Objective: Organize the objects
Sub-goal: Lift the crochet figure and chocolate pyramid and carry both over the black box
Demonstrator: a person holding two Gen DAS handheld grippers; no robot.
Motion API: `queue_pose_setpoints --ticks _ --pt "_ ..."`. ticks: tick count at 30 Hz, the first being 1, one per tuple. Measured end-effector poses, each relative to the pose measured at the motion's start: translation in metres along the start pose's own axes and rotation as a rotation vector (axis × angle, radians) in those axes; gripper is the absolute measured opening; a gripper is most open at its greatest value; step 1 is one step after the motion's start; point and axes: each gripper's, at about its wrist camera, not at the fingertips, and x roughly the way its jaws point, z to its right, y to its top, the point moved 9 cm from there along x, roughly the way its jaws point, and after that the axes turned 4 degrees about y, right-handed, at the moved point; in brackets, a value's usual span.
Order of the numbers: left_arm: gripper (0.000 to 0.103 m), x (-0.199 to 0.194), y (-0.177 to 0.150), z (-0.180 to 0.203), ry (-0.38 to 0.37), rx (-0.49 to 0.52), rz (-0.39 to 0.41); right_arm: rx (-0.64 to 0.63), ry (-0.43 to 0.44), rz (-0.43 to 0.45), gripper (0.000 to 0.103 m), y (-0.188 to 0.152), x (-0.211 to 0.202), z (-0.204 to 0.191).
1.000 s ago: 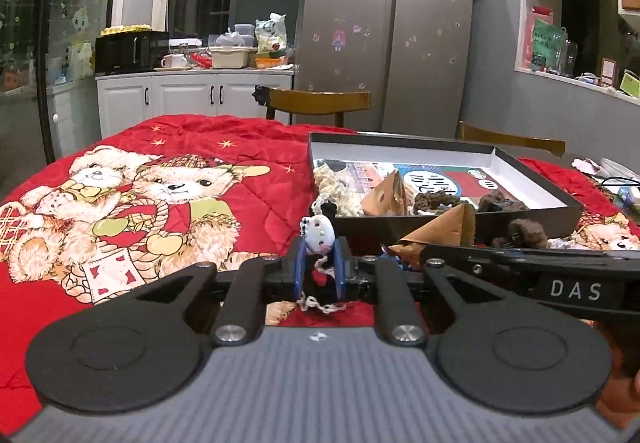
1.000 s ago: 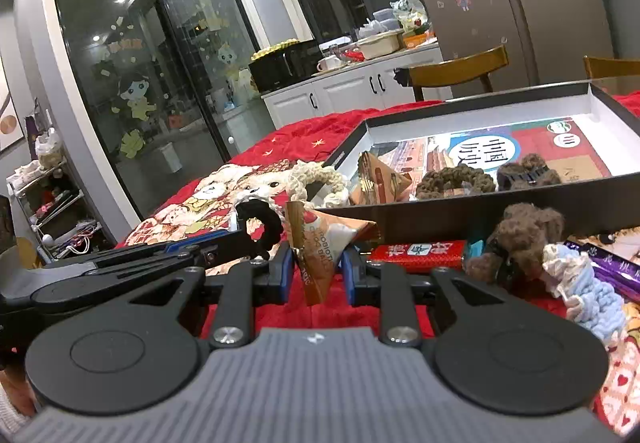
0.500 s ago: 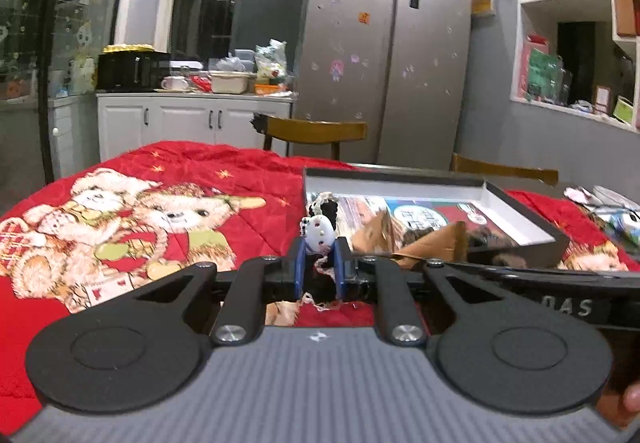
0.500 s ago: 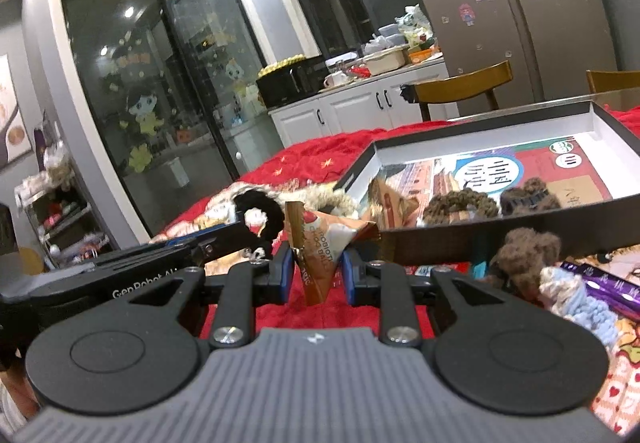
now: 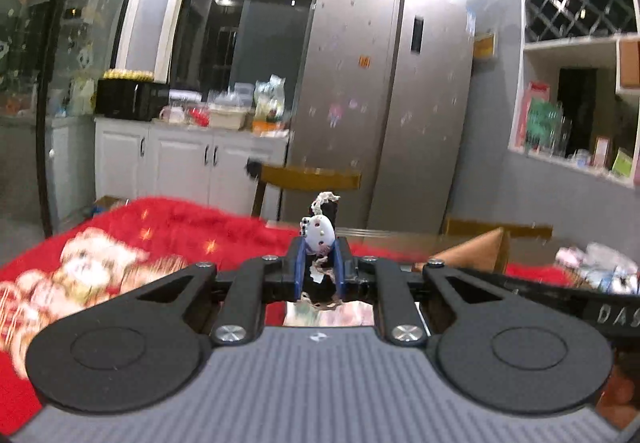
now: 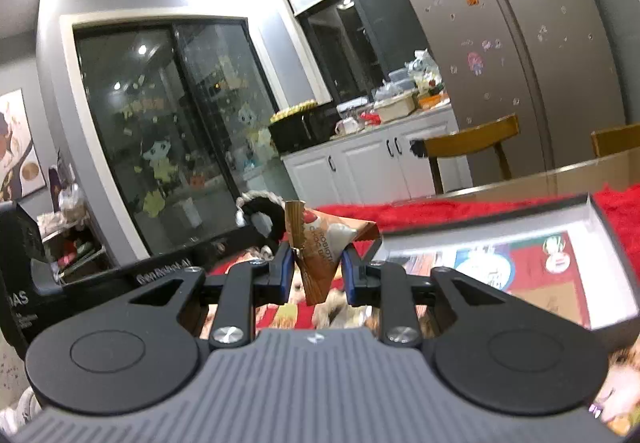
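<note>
Right gripper (image 6: 316, 270) grasps the snack packet (image 6: 326, 245); the box (image 6: 612, 243) lies ahead-right. Left gripper (image 5: 319, 270) grasps a hair tie (image 5: 320, 235).

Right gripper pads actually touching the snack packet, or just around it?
Touching. The right wrist view shows the right gripper with both blue pads pressed against the brown snack packet, held clear of the red cloth.

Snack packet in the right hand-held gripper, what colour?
Brown with white, snack packet; right wrist view.

left hand-held gripper (image 5: 319, 271): clamped, near level | right hand-held gripper (image 6: 316, 270): clamped, near level
</note>
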Motion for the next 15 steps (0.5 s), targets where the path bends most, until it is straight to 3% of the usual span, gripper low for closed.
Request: queue_pose_setpoints --ticks 3,7,15 --pt "0.018 0.004 0.026 0.009 -0.010 0.010 0.030 0.011 -0.005 0.026 0.028 0.018 0.004 0.004" --pt "0.018 0.018 0.051 0.027 -0.053 0.069 0.003 0.042 -0.027 0.054 0.028 0.041 0.018 0.013" --pt "0.018 0.052 0.057 0.027 -0.098 0.026 -0.033 0.131 -0.120 0.014 0.028 0.050 0.062 0.049"
